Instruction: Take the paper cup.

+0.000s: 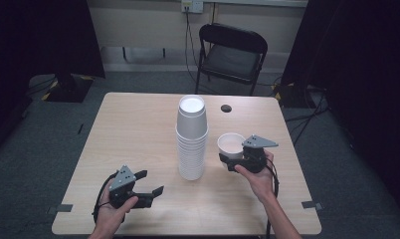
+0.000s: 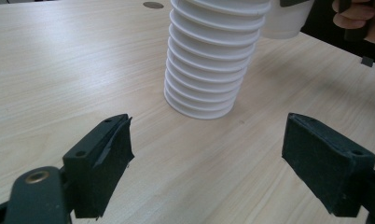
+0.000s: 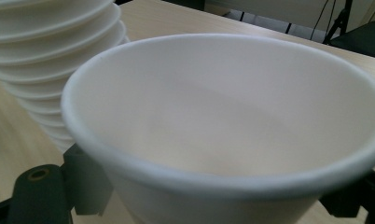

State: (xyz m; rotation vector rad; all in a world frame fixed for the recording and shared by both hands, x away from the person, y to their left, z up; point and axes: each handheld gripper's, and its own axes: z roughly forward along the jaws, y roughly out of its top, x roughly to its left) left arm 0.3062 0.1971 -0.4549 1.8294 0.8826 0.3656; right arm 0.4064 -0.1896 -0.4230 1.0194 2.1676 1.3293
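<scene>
Single white cup [image 1: 231,145]: gripped by right tongs [image 1: 227,162], centre-right of frame, just beside the inverted cup stack [image 1: 191,138] at centre of surface [image 1: 133,134]. Left tongs [image 1: 149,183]: open, empty, lower left. Separation apparently done; placement left.

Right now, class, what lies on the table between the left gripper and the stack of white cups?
Nothing: in the left gripper view, bare wooden table runs from the open left gripper to the stack of white cups. The high view agrees.
</scene>
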